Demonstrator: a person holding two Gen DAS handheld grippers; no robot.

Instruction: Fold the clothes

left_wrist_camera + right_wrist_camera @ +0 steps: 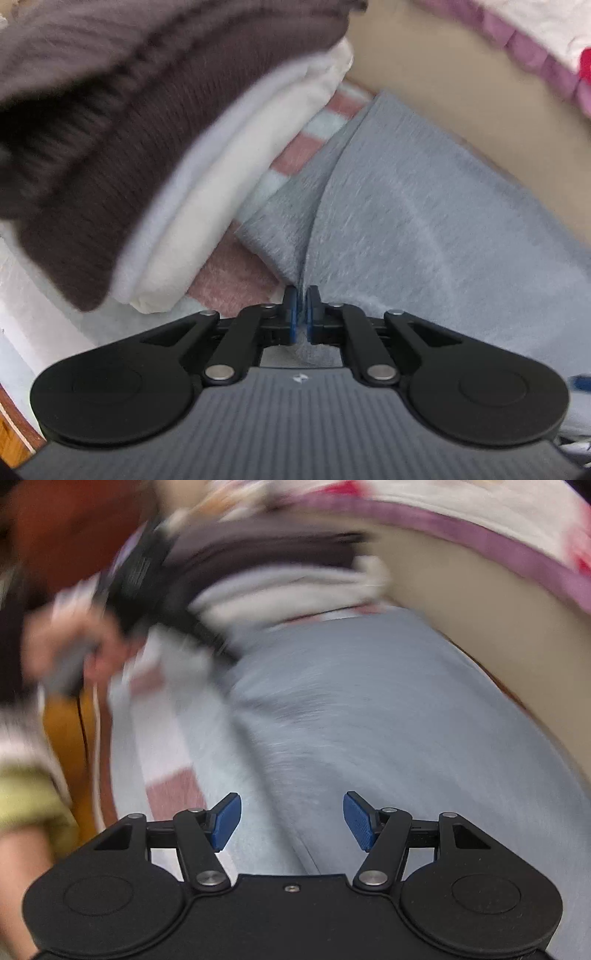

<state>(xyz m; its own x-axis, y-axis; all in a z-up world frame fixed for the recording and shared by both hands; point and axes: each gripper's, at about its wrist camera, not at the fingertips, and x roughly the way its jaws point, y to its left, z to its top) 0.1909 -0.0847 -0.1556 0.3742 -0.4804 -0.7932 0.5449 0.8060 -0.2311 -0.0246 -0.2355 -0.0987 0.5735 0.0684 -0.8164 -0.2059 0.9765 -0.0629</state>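
Grey garment (424, 221) spread flat ahead of both claws, one fold of it pinched at the tip of the left claw (302, 304) — jaws nearly together on the cloth. Beyond and left of that claw, a folded stack: brown knit (96, 155) over white cloth (221, 192), on a pink-and-white checked cover (236, 284). Right claw (291, 819) wide, empty, hanging above the grey garment — picture badly blurred. Far left of it, a hand (74, 646) on the other claw's handle.

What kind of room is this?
Probably a bedroom at home: a stack of folded clothes sits on a checked blanket, with a grey garment spread beside it.
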